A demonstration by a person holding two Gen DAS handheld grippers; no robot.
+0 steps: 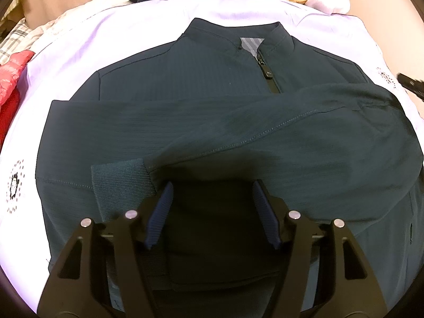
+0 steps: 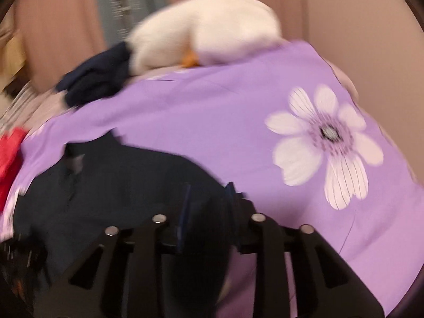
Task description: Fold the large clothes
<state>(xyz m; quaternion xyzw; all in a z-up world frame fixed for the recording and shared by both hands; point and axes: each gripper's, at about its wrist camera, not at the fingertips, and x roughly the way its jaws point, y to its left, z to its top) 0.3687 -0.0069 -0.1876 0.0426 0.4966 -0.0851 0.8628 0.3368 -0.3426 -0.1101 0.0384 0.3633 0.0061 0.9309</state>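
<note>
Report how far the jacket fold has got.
Done: the dark teal jacket lies flat, zipped, on the purple sheet, both sleeves folded across the chest, one ribbed cuff on top. In hand: nothing; the left hand-held gripper hovers open over the sleeves, and the right hand-held gripper is blurred. Left: folding the body.

The jacket [image 1: 212,122] is dark teal with a grey-striped collar lining, the sheet [image 2: 238,122] lilac with white flowers (dark-centred), the plush [image 2: 212,29] white, the cloth [image 1: 13,79] red.
</note>
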